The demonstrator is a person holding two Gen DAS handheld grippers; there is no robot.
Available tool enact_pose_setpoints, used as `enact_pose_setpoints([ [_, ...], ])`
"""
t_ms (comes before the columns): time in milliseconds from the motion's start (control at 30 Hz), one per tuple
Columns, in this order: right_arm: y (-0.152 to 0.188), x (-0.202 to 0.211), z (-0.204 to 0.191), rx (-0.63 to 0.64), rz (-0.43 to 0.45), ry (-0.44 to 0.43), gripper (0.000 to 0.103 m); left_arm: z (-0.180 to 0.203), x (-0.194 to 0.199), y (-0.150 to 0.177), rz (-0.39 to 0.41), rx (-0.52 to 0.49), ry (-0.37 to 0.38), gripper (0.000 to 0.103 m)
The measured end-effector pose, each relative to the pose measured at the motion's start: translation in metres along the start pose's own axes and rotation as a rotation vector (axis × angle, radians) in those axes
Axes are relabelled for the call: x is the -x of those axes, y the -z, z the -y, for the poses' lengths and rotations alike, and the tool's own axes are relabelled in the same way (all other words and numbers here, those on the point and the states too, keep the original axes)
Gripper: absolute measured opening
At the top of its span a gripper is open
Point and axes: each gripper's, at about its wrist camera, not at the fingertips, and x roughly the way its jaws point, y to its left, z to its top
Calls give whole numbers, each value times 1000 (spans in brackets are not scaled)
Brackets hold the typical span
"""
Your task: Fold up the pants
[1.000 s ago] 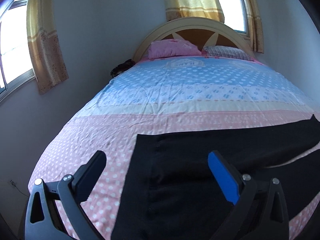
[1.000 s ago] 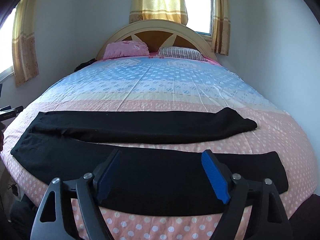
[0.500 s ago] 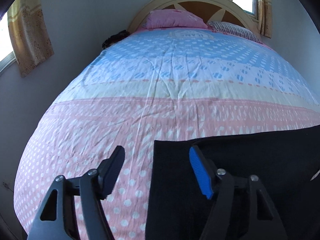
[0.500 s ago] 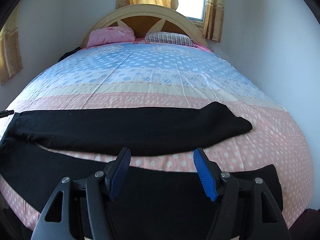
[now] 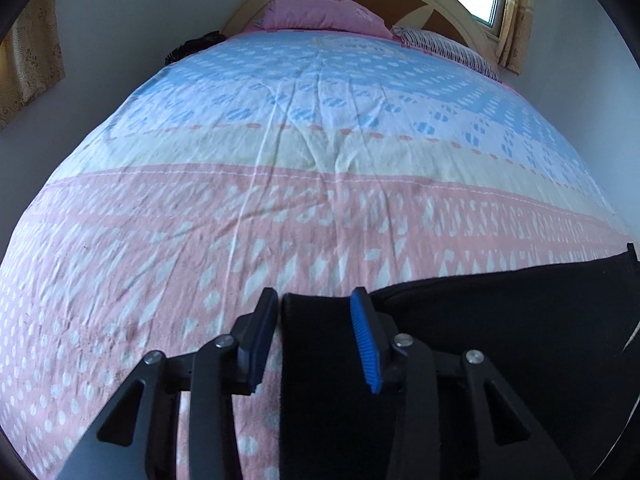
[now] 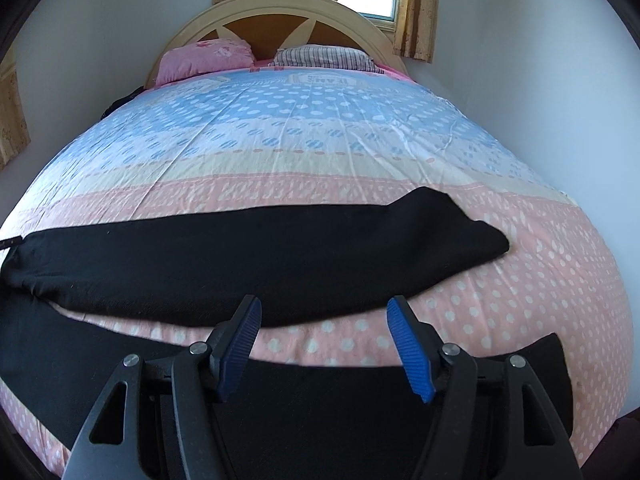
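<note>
Black pants (image 6: pixel 260 256) lie spread flat across the foot of the bed, legs pointing right, the far leg ending at a hem (image 6: pixel 480 240). In the left wrist view the pants' waist corner (image 5: pixel 320 320) lies between the fingers of my left gripper (image 5: pixel 316 316), which is low over the bed and partly open, straddling the waist edge. My right gripper (image 6: pixel 324 332) is open, hovering over the near leg (image 6: pixel 360 400), its tips above the pink strip of sheet between the two legs.
The bed (image 6: pixel 320 148) has a pink, cream and blue dotted sheet. A pink pillow (image 6: pixel 208 58) and a striped pillow (image 6: pixel 320 56) lie by the curved headboard (image 6: pixel 264 20). Walls stand close on both sides. Curtained windows are behind.
Both grippers have moved forward and down toward the pants. The left gripper's fingers have narrowed around the waist corner. The right gripper has narrowed slightly and stays open.
</note>
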Motion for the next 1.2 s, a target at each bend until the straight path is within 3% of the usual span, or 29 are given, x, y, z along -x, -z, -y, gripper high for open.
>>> enact_pose_setpoints([
  [67,-8,-4,14,-29,4,15,67,-1,2,2,3,-2,12,35],
  [133,-17,-9,34,-74,2,32,67,0,2,2,9,-14,27,24],
  [233,-30,-19,66,-154,-10,48,67,2,2,3,22,-25,30,19],
  [500,-68,-70,144,-321,-55,85,67,-4,1,3,30,-6,61,18],
  [767,-99,-134,168,-338,-116,46,67,-6,-3,2,23,23,85,18],
  [967,-101,-183,166,-320,-230,-24,67,-2,-3,1,20,-1,54,18],
  [1033,-99,-188,161,-302,-238,-37,58,0,-3,1,20,-12,40,18],
  [1133,-98,-187,154,-275,-246,-78,24,3,-3,2,19,-28,24,18],
  [1200,-98,-184,153,-263,-245,-78,16,3,-4,1,17,-33,21,18],
])
